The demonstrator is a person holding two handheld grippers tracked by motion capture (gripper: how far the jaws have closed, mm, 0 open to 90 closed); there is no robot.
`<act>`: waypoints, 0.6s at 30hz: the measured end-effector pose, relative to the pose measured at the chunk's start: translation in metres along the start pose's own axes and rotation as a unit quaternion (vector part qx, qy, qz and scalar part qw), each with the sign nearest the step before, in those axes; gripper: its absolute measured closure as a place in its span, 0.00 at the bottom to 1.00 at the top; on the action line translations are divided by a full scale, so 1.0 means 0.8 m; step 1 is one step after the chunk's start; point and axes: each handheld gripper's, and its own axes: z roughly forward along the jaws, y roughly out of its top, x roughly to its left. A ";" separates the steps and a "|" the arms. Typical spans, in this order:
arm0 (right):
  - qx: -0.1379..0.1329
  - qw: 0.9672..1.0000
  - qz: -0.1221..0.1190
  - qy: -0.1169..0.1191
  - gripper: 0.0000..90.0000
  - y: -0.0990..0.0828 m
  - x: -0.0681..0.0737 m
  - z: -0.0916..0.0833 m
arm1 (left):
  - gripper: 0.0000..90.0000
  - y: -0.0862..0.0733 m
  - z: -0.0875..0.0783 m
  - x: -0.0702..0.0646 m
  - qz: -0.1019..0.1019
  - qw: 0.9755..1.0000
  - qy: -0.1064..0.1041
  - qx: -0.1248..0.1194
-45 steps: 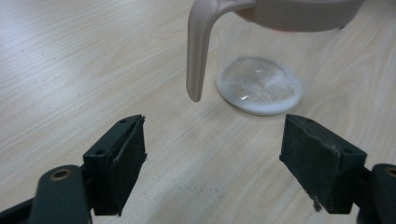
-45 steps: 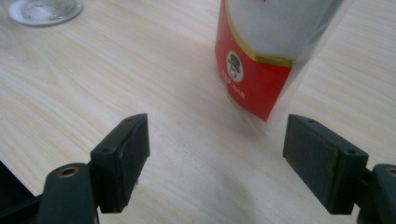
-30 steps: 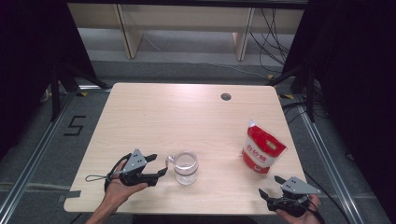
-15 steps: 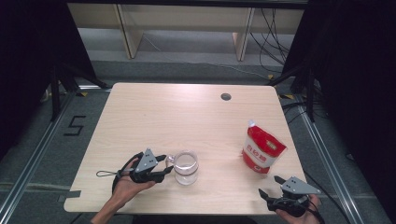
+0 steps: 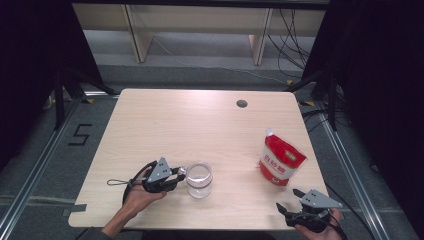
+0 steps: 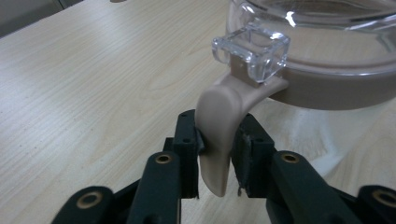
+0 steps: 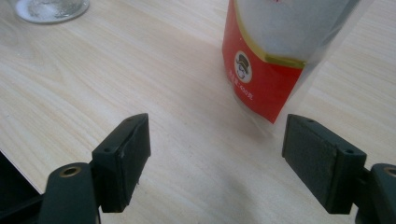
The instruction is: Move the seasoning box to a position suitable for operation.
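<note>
The left hand-held gripper [image 6: 219,154] has just been closing its jaws, and they now pinch the beige handle [image 6: 219,126] of the clear glass jug [image 5: 199,179], which stands on the worktop [image 5: 200,125] toward its near edge, well to the left of the red pouch [image 5: 280,161]. The handle is smooth, curved and tapers downward, and only its lower tongue sits between the pads, so a lift from here could let it slide out or let the jug swing and tip about that narrow hold. Squeezing harder risks stressing the clear hinge block [image 6: 252,46] just above the handle. The right hand-held gripper [image 7: 219,158] hovers with its jaws wide apart and nothing between them, near the pouch on the side toward the person; a careless advance could knock the upright pouch over, away from the jug
</note>
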 end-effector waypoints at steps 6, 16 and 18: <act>0.002 1.000 -0.005 -0.008 0.27 0.000 0.000 -0.001 | 0.84 0.001 -0.003 -0.010 -0.004 1.000 -0.027 -0.001; 0.001 1.000 -0.004 -0.001 0.27 0.000 -0.001 0.000 | 0.83 0.006 -0.004 -0.027 -0.004 0.999 -0.037 0.011; 0.001 1.000 -0.005 -0.001 0.27 -0.001 0.000 0.000 | 0.83 0.006 -0.004 -0.029 -0.012 0.999 -0.045 0.010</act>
